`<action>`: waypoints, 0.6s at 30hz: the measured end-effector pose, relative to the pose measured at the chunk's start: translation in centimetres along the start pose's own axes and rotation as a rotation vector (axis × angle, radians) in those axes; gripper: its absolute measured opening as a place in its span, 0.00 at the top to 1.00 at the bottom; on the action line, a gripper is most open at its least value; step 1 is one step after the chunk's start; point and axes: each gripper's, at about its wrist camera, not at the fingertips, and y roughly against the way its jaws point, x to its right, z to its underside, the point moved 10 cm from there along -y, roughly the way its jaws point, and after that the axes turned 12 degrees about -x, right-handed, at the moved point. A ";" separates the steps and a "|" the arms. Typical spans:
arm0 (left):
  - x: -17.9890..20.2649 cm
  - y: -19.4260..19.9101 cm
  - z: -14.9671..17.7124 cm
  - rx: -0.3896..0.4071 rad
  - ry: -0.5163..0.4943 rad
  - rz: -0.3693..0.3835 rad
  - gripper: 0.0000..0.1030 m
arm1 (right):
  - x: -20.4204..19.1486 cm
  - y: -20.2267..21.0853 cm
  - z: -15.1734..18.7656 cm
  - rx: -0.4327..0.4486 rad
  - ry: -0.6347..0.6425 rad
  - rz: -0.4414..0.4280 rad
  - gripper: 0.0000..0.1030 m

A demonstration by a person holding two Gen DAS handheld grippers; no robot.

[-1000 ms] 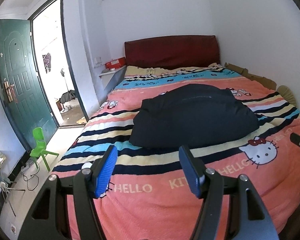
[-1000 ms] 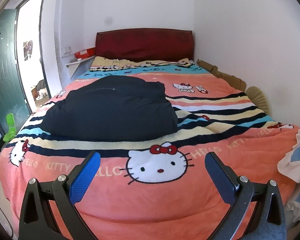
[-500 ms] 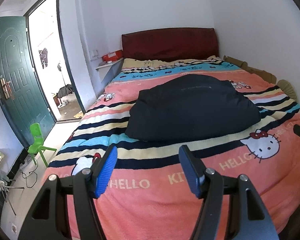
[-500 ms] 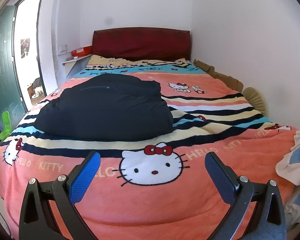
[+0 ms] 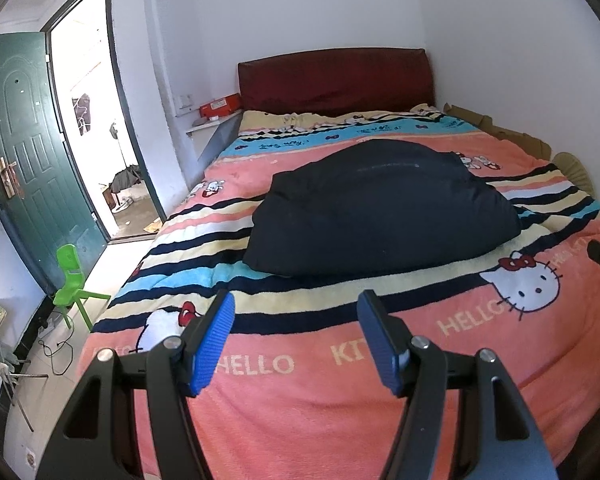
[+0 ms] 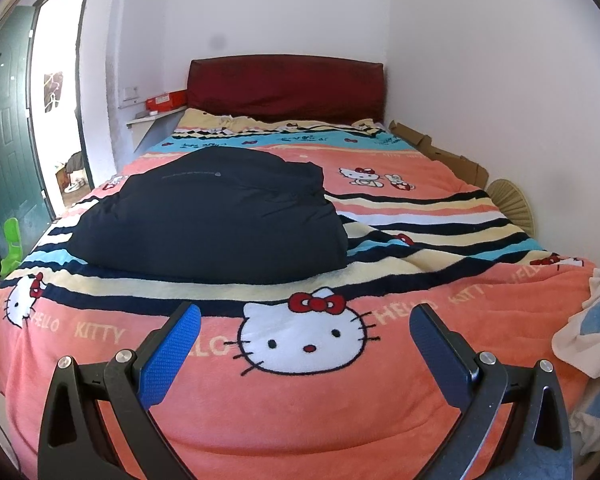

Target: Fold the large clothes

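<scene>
Two grippers, both empty, face the bed from its foot end. Fingers of the left gripper (image 5: 296, 344) stand wide apart with only blanket showing between their blue pads; fingers of the right gripper (image 6: 306, 354) are spread wider again, framing a cartoon cat face printed on the cover. Neither pair touches cloth.

Beyond the fingertips lies a band of bare pink blanket (image 5: 300, 408) lettered with the cartoon's name, then dark and cream stripes. On those stripes, at mid-bed and well apart from both grippers, rests the dark navy padded jacket (image 5: 380, 216), also seen from the right wrist (image 6: 216, 224). It forms a compact, rounded bundle with edges tucked under and no sleeve trailing out; whether a hood or sleeve is hidden beneath cannot be told.

Judged from this shape, the jacket appears already folded, or nearly so, and both grippers stand clear of it. Remaining work is probably a final tidy or a move to another garment: a pale bundle of white and blue cloth (image 6: 592, 320) sits at the right edge, its nature unclear.

Outer field: dark red headboard (image 5: 336, 78), green door (image 5: 32, 152) standing open, small green chair (image 5: 74, 280) on the floor.
</scene>
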 end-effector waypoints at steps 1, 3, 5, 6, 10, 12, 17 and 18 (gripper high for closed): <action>0.0 -0.1 0.0 -0.002 -0.001 0.000 0.40 | 0.1 0.0 0.0 0.001 -0.001 0.001 0.01; 0.0 -0.1 0.1 -0.004 -0.001 0.000 0.40 | 0.2 0.0 0.0 0.002 0.000 0.005 0.01; 0.1 -0.2 0.1 -0.006 0.000 0.003 0.40 | 0.2 0.0 0.0 0.002 -0.001 0.005 0.01; 0.1 -0.2 0.1 -0.006 0.000 0.003 0.40 | 0.2 0.0 0.0 0.001 -0.001 0.006 0.01; 0.1 -0.3 0.3 -0.015 0.001 0.020 0.40 | 0.3 -0.1 0.0 -0.001 0.000 0.006 0.01; 0.0 -0.3 0.3 -0.011 -0.001 0.016 0.40 | 0.4 -0.1 0.0 -0.004 0.001 0.007 0.01; -0.1 -0.6 0.4 -0.016 0.000 0.018 0.40 | 0.4 -0.2 -0.1 -0.004 0.009 0.013 0.01; 0.0 -0.6 0.4 -0.016 -0.001 0.018 0.40 | 0.4 -0.2 -0.1 -0.002 0.010 0.015 0.01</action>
